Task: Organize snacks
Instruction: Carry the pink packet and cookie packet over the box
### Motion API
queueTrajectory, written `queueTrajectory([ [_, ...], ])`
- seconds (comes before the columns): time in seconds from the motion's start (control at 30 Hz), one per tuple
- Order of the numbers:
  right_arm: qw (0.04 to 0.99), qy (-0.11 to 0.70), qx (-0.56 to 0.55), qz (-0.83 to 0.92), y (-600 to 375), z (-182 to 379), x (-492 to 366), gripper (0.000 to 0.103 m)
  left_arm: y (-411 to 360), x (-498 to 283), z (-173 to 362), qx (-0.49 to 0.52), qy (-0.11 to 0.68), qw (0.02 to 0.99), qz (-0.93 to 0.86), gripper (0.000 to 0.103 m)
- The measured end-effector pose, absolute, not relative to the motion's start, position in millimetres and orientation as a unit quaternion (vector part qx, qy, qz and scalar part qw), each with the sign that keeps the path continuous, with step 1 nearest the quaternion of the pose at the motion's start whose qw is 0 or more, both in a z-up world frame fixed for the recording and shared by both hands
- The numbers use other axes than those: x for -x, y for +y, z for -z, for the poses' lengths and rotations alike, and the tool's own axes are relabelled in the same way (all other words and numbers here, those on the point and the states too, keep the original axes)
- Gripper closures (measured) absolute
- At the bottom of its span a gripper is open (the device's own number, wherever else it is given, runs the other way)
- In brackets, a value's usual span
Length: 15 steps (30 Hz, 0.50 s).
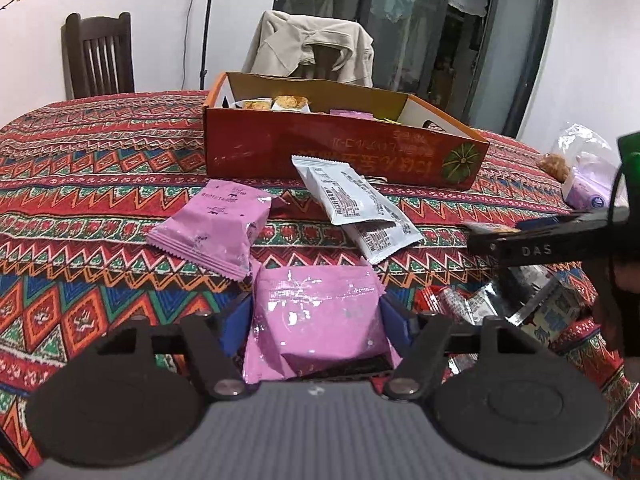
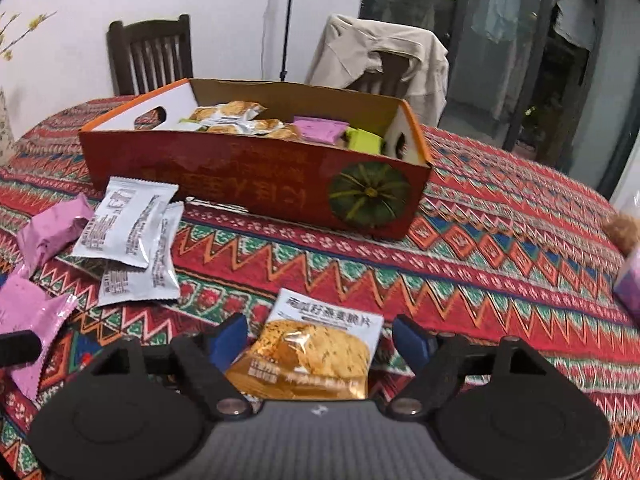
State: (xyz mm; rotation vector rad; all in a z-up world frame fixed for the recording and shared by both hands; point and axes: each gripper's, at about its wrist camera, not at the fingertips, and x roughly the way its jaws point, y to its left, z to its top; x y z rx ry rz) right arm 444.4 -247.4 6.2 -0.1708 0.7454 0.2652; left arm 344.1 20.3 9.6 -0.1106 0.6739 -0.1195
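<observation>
Snacks lie scattered over a bench covered with a red zigzag-patterned cloth (image 1: pixel 80 184), and several already sit in the open orange cardboard box (image 1: pixel 344 152) toward the far edge. Going left to right in the left wrist view: a dark wooden chair (image 1: pixel 98 54) stands against the white wall beyond the far left edge, then a pink packet (image 1: pixel 212 228) lies on the cloth, then two white packets (image 1: pixel 356 208) overlap just in front of the box, and a second chair draped with a beige jacket (image 1: pixel 312 46) stands behind the box before a dark glass door. The left claw (image 1: pixel 316 312) holds another pink packet (image 1: pixel 316 304), its blue pads pressed against both sides. At the right edge a clear bag (image 1: pixel 584 164) is cut off by the frame, and a heap of wrappers below the other tool is too jumbled to sort out.

In the right wrist view the right claw (image 2: pixel 320 340) stands wide, blue pads apart from the orange oat-crisp packet (image 2: pixel 316 352) lying between them; whether the packet touches the left pad is unclear. Inside the box the packets are partly hidden by its front wall. Bare cloth stretches between this packet and the box, and onward to the right edge of the bench.
</observation>
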Motion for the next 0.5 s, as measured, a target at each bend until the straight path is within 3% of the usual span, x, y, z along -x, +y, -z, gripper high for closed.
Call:
queueTrajectory([
  [0.07, 0.919, 0.366, 0.072, -0.131, -255, -6, -441, 0.027, 19, -343, -11, 0.055, 0.333, 0.939, 0.059, 0.036],
  [0.1, 0.918, 0.366, 0.063, -0.138, -258, -6, -439, 0.035, 18, -342, -12, 0.056, 0.334, 0.939, 0.059, 0.036],
  [0.13, 0.917, 0.366, 0.053, -0.146, -262, -6, -437, 0.05, 17, -341, -13, 0.055, 0.334, 0.939, 0.059, 0.037],
  [0.17, 0.917, 0.365, 0.046, -0.154, -265, -6, -436, 0.055, 16, -339, -15, 0.054, 0.333, 0.939, 0.059, 0.039],
  [0.5, 0.938, 0.301, 0.009, -0.174, -288, -28, -404, 0.056, 9, -312, -45, 0.045, 0.299, 0.952, 0.05, 0.039],
])
